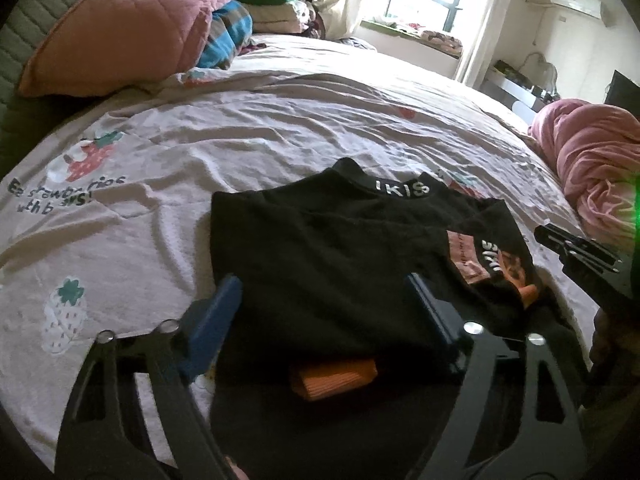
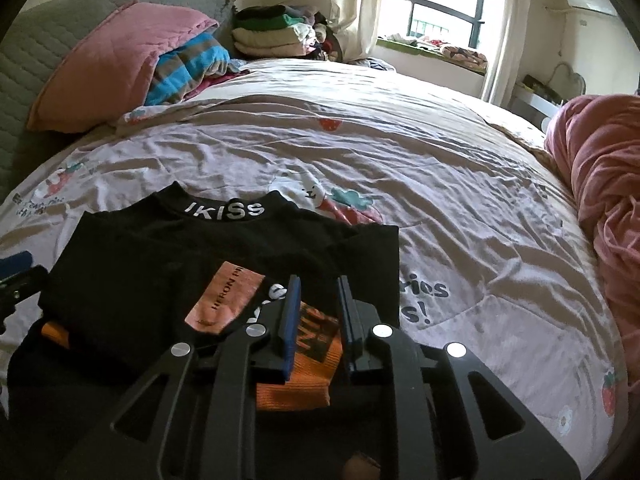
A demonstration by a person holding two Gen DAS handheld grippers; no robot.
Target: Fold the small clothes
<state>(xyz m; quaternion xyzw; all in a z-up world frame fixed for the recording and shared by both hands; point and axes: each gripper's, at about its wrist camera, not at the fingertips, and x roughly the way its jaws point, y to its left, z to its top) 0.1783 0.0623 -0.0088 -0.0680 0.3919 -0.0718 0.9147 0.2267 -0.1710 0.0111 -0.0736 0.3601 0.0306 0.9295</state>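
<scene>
Garment: black top [image 2: 168, 280], collar lettered "IKISS", lies partly folded on the strawberry-print bedsheet [image 2: 440, 208].
Left gripper [image 1: 324, 300]: jaws spread wide above the fabric.
Right gripper [image 2: 318, 300]: jaws narrowly parted over the orange cuff [image 2: 308, 376]; grip uncertain.

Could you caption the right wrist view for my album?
Right gripper poised over a black shirt on the bed.

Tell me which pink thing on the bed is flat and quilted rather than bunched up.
The pink quilted pillow leaning on the grey headboard: flat, with stitched lines. The pink blanket at the right edge is a crumpled heap.
</scene>
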